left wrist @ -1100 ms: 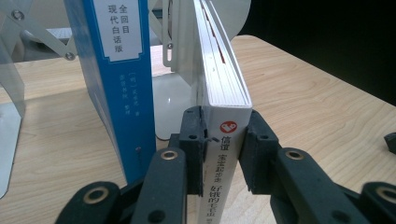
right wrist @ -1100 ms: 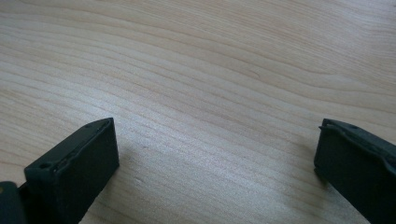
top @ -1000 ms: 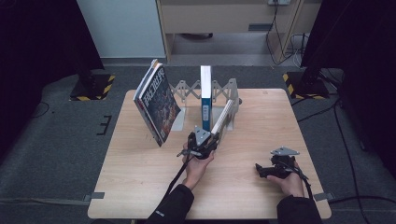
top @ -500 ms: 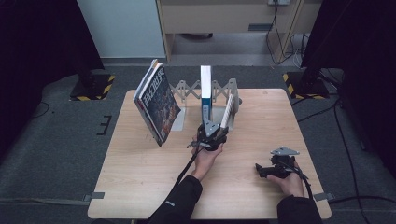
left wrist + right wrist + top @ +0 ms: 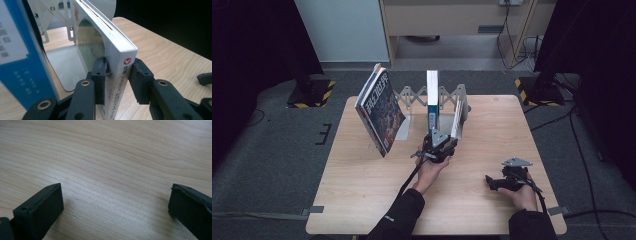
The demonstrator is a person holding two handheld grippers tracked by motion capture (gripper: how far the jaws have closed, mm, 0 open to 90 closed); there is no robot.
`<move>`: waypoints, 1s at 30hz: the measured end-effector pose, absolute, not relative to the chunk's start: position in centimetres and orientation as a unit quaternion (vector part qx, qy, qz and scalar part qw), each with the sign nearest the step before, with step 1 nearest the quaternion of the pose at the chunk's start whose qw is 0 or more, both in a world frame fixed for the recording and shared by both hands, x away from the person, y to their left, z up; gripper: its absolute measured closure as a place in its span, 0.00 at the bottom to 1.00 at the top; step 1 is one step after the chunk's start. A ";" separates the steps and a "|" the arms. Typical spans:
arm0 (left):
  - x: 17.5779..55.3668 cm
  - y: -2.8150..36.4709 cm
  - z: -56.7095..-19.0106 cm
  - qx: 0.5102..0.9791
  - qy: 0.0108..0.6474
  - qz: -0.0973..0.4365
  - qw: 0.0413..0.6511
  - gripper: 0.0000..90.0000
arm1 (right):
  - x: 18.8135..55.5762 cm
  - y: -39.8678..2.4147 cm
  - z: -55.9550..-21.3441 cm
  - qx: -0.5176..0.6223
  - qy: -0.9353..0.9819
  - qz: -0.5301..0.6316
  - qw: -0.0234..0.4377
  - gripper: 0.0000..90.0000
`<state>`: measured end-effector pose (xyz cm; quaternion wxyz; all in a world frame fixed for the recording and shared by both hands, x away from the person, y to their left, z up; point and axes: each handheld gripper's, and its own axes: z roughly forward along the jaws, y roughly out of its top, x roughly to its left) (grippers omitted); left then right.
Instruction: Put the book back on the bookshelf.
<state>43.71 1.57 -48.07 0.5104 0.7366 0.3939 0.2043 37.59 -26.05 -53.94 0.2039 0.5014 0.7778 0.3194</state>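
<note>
The left gripper (image 5: 439, 145) has pushed the white book (image 5: 117, 52) nearer upright in the metal rack (image 5: 432, 97); its fingers (image 5: 100, 72), just eased, bracket the spine. The blue book (image 5: 22, 55) crowds one side (the right gripper (image 5: 115, 207) gapes wide over bare counter (image 5: 112, 150)).

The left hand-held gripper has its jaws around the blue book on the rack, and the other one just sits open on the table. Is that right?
Not quite. The left hand-held gripper has its jaws around the white book, not the blue book, which stands beside it on the rack; the left gripper view shows this. The right hand-held gripper does sit open on the table.
</note>
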 end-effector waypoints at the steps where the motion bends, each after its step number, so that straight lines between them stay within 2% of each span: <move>1: 43.9 1.4 -48.0 0.737 0.392 0.208 0.509 0.74 | 37.6 -26.0 -53.9 0.502 0.777 0.319 0.204 0.00; 10: 45.8 -0.1 -48.0 0.742 0.388 0.208 0.505 0.72 | 37.6 -26.0 -53.9 0.502 0.777 0.319 0.204 0.00; 16: 45.1 0.1 -48.1 0.758 0.369 0.219 0.492 0.70 | 37.6 -26.0 -53.9 0.502 0.778 0.319 0.204 0.00; 21: 45.0 -0.1 -48.1 0.759 0.369 0.212 0.492 0.76 | 37.6 -26.0 -53.9 0.502 0.778 0.319 0.204 0.00; 30: 46.3 -1.0 -47.6 0.760 0.379 0.209 0.486 0.74 | 37.6 -26.0 -53.9 0.501 0.778 0.319 0.204 0.00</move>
